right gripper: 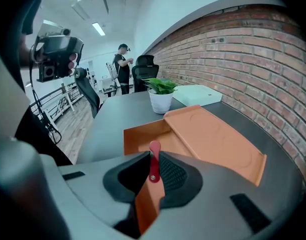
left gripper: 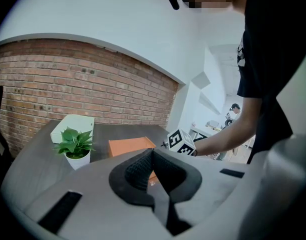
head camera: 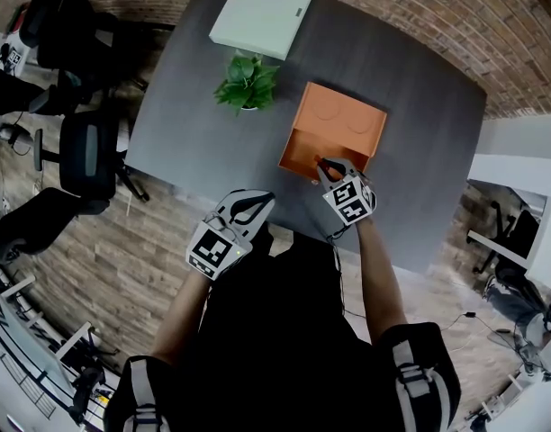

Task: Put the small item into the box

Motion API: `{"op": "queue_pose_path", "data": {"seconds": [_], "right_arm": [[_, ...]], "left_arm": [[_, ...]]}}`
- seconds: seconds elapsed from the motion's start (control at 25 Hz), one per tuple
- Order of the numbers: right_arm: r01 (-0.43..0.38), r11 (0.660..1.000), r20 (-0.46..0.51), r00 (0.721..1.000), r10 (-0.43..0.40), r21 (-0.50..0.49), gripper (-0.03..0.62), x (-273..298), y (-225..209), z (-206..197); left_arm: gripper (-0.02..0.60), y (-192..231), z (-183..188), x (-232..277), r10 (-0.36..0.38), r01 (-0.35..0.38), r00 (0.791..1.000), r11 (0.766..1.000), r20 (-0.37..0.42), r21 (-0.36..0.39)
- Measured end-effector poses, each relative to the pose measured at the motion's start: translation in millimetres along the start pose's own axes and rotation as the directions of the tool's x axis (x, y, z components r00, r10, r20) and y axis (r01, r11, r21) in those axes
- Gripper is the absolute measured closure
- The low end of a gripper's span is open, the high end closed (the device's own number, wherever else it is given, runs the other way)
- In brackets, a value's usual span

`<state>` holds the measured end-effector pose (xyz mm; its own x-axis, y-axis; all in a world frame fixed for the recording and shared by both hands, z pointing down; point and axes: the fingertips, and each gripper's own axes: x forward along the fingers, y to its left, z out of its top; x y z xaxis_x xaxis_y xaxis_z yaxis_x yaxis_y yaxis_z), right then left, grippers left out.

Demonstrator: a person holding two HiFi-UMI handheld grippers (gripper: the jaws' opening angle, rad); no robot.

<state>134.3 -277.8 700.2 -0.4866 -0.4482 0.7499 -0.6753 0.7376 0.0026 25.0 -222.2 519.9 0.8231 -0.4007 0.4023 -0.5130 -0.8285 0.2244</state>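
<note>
The right gripper (head camera: 328, 166) is clamped on a small, thin red strip with a metal rivet (right gripper: 153, 168). The strip stands upright between the ribbed pads, its rounded tip poking above them. The gripper holds it at the near rim of the open orange cardboard box (head camera: 302, 154), whose lid (head camera: 346, 117) lies folded back flat towards the far side of the dark grey table (head camera: 194, 106).

The left gripper (head camera: 255, 203) has its jaws pressed together with nothing between them. It sits by the table's near edge, well apart from the box. A green leafy plant in a white pot (head camera: 248, 83) stands left of the box. A flat white box (head camera: 264, 13) lies at the far edge.
</note>
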Motion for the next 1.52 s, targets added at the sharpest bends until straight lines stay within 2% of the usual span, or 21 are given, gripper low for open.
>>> {"op": "queue_pose_path", "data": {"seconds": [0.4,0.76,1.24,1.52], "right_arm": [[-0.013,0.999,-0.117,0.993,0.006,-0.052,0.528,30,0,-22],[-0.01,0.999,-0.194,0.981,0.001,-0.047,0.527,46,-2,-32],[-0.007,0.999,-0.246,0.969,-0.005,-0.05,0.526,55,-4,-45],[-0.004,1.0,-0.234,0.972,0.002,-0.011,0.526,58,-7,-45]], "left_arm": [[0.558,4,-1,-7,0.027,-0.027,1.0,1.0,-0.014,-0.001],[0.558,9,-3,-19,0.058,-0.058,0.998,0.998,-0.012,-0.012],[0.558,10,-4,-27,0.087,-0.087,0.996,0.996,0.006,-0.032],[0.558,13,-1,-28,0.088,-0.087,0.996,0.996,0.012,-0.031]]}}
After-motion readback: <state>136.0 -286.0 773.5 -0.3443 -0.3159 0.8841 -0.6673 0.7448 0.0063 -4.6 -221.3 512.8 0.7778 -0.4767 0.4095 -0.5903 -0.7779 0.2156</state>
